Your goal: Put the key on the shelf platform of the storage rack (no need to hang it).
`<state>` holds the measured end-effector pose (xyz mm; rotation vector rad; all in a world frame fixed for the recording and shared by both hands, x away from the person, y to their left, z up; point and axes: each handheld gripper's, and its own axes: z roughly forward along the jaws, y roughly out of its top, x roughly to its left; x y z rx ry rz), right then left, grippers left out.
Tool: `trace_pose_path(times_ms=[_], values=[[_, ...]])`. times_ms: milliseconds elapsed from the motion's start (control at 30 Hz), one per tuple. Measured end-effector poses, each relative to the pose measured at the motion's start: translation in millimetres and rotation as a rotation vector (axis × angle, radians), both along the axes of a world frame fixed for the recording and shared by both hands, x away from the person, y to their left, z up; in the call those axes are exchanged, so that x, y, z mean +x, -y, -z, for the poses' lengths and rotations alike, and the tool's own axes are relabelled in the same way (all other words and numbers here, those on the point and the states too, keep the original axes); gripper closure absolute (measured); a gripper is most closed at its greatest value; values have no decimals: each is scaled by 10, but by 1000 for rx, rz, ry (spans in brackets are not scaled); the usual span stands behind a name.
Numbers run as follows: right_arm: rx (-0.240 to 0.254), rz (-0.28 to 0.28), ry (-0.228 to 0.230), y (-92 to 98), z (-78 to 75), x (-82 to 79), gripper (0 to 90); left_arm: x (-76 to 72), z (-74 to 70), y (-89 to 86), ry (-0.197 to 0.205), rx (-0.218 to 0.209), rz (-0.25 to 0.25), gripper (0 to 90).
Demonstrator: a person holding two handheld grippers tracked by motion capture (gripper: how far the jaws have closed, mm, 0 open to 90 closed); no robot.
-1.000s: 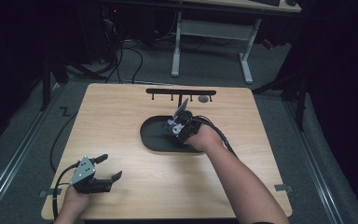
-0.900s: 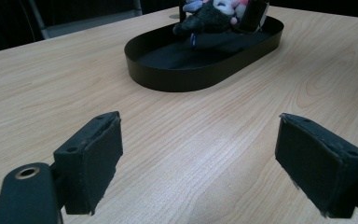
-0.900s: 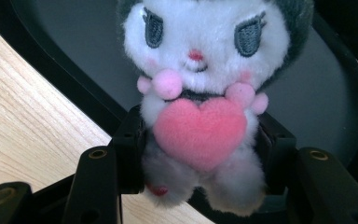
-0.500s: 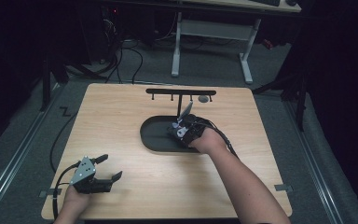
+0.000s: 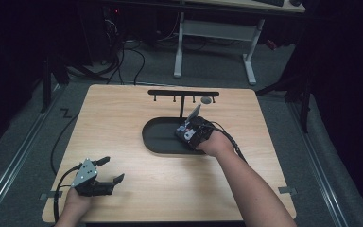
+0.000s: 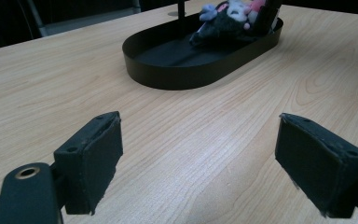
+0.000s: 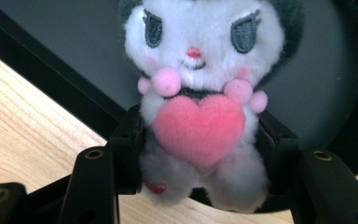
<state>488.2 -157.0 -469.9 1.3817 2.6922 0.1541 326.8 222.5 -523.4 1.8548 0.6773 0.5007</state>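
Plush toy (image 7: 196, 93) pinched between right gripper (image 7: 200, 140) fingers, just easing apart, over black oval tray (image 5: 158, 142); hook rack (image 5: 183, 93) behind. Left gripper (image 6: 200, 158) fingers spread over bare counter (image 5: 123, 113).

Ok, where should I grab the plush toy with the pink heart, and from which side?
Take the plush toy by its torso, from the front, fingers on its flanks level with the heart, as the right gripper does: the body is narrower than the head.
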Motion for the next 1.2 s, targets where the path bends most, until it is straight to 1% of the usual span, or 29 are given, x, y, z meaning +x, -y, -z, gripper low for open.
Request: trace_pose_path(times_ms=[67, 167, 233, 333, 400, 433, 567, 600, 633, 700, 733, 767, 900, 1000, 1067, 1167, 1200], values=[[1, 13, -9, 2, 36, 1, 436, -1, -1, 0, 0, 1, 1, 155], [7, 18, -5, 9, 72, 5, 393, -4, 0, -5, -1, 2, 1, 155], [12, 19, 2, 8, 77, 3, 346, -3, 2, -7, -1, -1, 0, 155], [23, 16, 14, 7, 59, -1, 319, 1, 4, -5, -1, 1, -2, 155], [39, 21, 23, 2, 15, -13, 307, 4, 5, -6, -3, 5, -1, 155], [49, 16, 39, 5, -34, -28, 303, 6, 7, -4, -2, 3, -2, 155], [73, 34, 55, 18, -138, -81, 304, 12, 10, 3, -3, 3, -3, 155], [73, 34, 55, 18, -138, -81, 304, 12, 10, 3, -3, 3, -3, 155], [83, 24, 67, 37, -175, -106, 307, 14, 13, 11, -5, 3, -3, 155], [88, 35, 69, 41, -191, -126, 309, 14, 13, 13, -7, 4, -4, 155], [98, 38, 78, 58, -212, -152, 310, 13, 13, 16, -7, 6, -2, 154], [99, 27, 85, 69, -223, -160, 310, 12, 12, 16, -9, 9, 0, 154], [110, 21, 100, 82, -281, -221, 314, 15, 17, 21, -8, 12, -2, 154], [112, 13, 125, 98, -326, -257, 312, 18, 21, 22, -10, 14, -3, 154], [116, 5, 131, 110, -350, -282, 312, 18, 20, 19, -12, 18, -4, 154], [145, 16, 163, 153, -372, -341, 310, 16, 20, 17, -10, 18, -5, 153], [145, 16, 163, 153, -372, -341, 310, 16, 20, 17, -10, 18, -5, 153]])
